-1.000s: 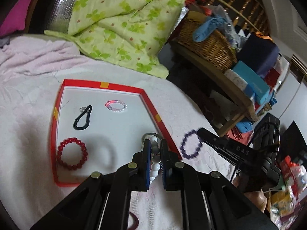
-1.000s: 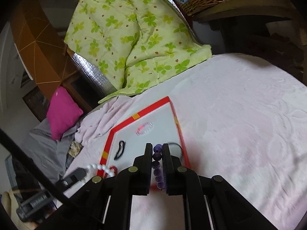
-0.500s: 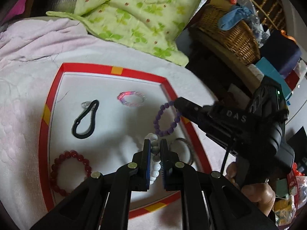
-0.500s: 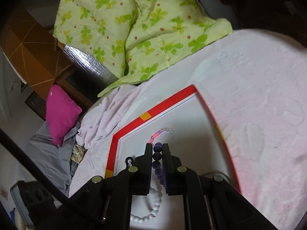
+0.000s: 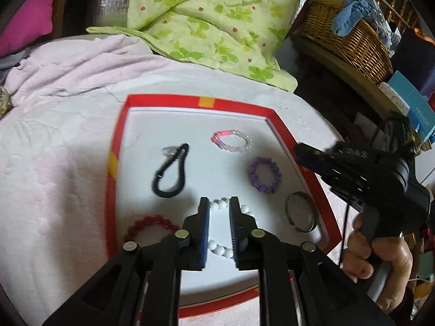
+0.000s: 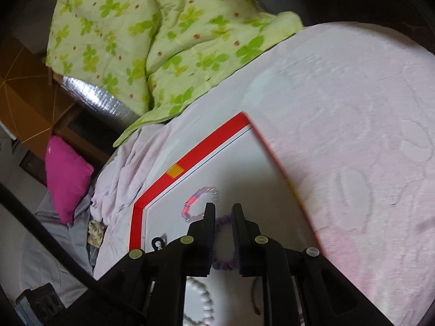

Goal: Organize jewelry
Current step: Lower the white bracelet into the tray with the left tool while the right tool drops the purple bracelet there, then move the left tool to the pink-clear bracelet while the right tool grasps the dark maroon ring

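Over the red-rimmed tray (image 5: 113, 179), left gripper (image 5: 219, 203) and right gripper (image 6: 223, 208) are both spread, white bracelet (image 5: 221, 250) and purple bracelet (image 5: 264, 174) let go. Placement judged done; 2 clean withdrawals needed without snagging beads.

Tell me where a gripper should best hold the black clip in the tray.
Probably across one long side of the black clip, from above. It lies flat as a narrow loop, apart from the other pieces, so one finger fits inside and one outside.

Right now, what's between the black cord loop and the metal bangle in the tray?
In the left wrist view, the white bead bracelet lies between the black cord loop and the metal bangle, with the open left gripper over it.
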Demonstrator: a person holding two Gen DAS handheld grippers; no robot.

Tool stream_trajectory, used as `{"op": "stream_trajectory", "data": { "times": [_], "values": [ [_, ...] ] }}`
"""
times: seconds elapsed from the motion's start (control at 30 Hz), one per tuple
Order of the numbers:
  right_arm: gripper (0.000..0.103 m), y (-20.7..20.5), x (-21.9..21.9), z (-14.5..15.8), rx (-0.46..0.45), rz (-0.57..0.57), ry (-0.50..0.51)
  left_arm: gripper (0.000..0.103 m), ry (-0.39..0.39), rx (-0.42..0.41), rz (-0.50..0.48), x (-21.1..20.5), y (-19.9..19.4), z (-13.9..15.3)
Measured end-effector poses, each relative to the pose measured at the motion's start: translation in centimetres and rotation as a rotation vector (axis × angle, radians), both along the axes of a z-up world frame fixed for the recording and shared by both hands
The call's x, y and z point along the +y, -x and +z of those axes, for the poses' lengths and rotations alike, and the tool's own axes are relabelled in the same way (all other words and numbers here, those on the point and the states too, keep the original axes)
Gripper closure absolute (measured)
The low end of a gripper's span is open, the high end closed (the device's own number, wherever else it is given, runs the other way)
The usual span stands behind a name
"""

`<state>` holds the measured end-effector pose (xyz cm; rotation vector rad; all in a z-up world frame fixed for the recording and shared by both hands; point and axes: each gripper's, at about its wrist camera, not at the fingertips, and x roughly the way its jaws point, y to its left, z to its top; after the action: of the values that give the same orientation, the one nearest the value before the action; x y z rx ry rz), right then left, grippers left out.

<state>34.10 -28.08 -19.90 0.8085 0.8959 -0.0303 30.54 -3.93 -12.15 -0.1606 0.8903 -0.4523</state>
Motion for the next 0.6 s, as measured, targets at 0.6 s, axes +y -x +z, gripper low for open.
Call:
{"op": "stream_trajectory", "data": {
  "times": [0.6],
  "values": [
    [0.047,10.2,-1.2,5.4,-0.040,0.037,0.019,0.053,-0.086,-0.079,0.198,6.3,7.1,2.5]
  ]
}}
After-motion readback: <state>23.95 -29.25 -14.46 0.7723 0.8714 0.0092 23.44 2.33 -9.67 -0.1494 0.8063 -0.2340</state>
